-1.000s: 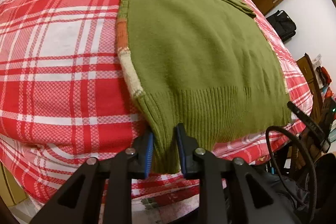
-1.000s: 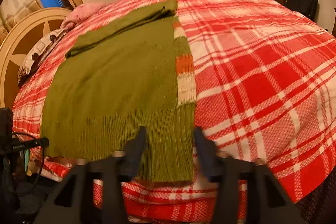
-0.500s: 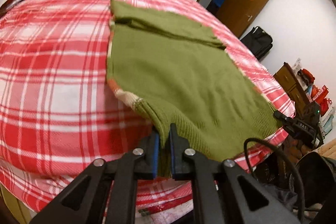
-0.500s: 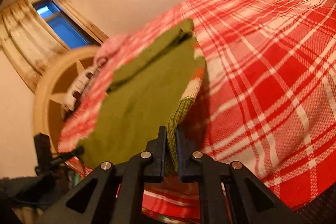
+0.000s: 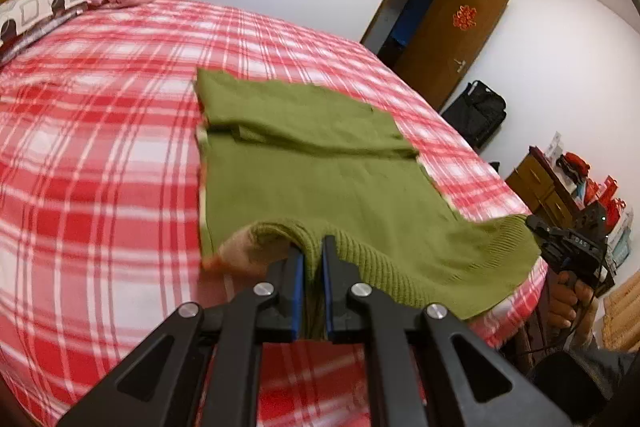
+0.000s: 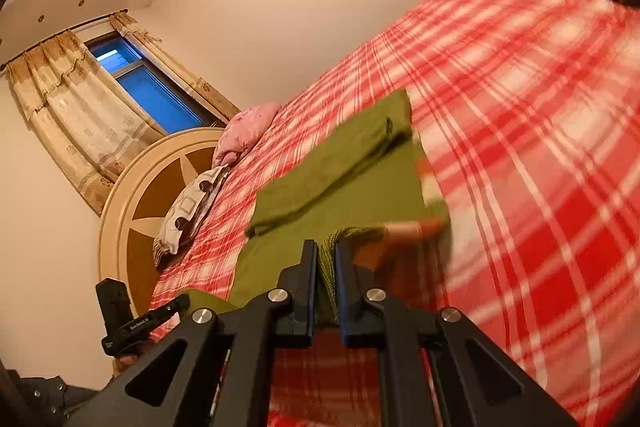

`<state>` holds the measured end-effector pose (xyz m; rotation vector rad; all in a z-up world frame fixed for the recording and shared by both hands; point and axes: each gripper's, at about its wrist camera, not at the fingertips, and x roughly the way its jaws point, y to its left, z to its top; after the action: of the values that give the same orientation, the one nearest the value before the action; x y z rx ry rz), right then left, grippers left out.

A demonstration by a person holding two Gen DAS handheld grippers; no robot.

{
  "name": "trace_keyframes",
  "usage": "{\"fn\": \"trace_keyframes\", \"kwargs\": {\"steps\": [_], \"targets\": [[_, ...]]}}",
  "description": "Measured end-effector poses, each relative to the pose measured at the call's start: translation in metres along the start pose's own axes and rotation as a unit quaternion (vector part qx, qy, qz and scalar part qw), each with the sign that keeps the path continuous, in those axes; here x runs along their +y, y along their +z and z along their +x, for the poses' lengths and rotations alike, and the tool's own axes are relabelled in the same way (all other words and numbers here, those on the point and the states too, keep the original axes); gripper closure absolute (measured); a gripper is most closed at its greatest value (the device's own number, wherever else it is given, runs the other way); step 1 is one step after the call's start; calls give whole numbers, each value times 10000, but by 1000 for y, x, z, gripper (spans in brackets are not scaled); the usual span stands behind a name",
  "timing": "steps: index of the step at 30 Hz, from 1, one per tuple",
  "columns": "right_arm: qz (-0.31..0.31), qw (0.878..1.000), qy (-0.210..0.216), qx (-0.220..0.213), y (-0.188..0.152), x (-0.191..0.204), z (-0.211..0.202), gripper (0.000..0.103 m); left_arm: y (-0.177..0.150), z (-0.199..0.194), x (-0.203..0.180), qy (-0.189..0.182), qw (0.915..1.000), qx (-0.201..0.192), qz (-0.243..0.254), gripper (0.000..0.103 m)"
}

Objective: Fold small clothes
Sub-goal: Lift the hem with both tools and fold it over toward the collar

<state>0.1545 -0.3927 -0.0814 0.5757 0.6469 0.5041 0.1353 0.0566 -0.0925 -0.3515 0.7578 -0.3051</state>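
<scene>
Left gripper [image 5: 312, 251]: fingers nearly closed, ribbed hem of the green sweater [image 5: 320, 179] pinched between the blue pads at the sweater's near left corner, hem raised off the bed [image 5: 100, 155] and curling over toward the body of the garment. An orange and cream striped patch shows on the underside of the lifted corner. Right gripper [image 6: 326, 251]: fingers likewise nearly closed, clamped on a bunched fold of the same ribbed hem at the opposite near corner; a blurred orange and cream strip shows beside it. In the left wrist view the right gripper [image 5: 568, 247] appears at the sweater's far hem corner, held by a hand [image 5: 568, 303]. Beyond the lifted hem, the rest of the sweater lies flat on the red and white plaid bed cover, with a sleeve folded across its upper part. Further back: patterned pillow [image 6: 192, 207] and pink pillow [image 6: 244, 131] against a round headboard [image 6: 132, 211]; curtained window [image 6: 148, 91]; brown door [image 5: 448, 39]; black bag [image 5: 476, 111] on the floor.
</scene>
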Motion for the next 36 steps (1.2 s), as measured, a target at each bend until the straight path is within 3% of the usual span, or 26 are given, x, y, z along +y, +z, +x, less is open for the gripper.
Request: {"fn": "trace_keyframes", "kwargs": {"steps": [14,26,30,34,35,36], "targets": [[-292,9991,-223,-200,108,18,78,95,101,47,18,193,9984,-531,39,95],[-489,9976,-456,-160,182,21,158,101,149,106,56,346,9985,-291,-312,95],[-634,9966,-497,190,195,15,194,100,154,128,65,389,9983,-154,-409,95],[-1226,9858,-954,631,182,11,216,100,156,145,80,406,9974,-38,-592,95],[-1431,9809,-1116,699,176,10,217,91,155,147,82,414,9973,-5,-607,95],[-1668,9744,-1285,787,167,7,216,57,154,150,85,428,9972,45,-618,95]]}}
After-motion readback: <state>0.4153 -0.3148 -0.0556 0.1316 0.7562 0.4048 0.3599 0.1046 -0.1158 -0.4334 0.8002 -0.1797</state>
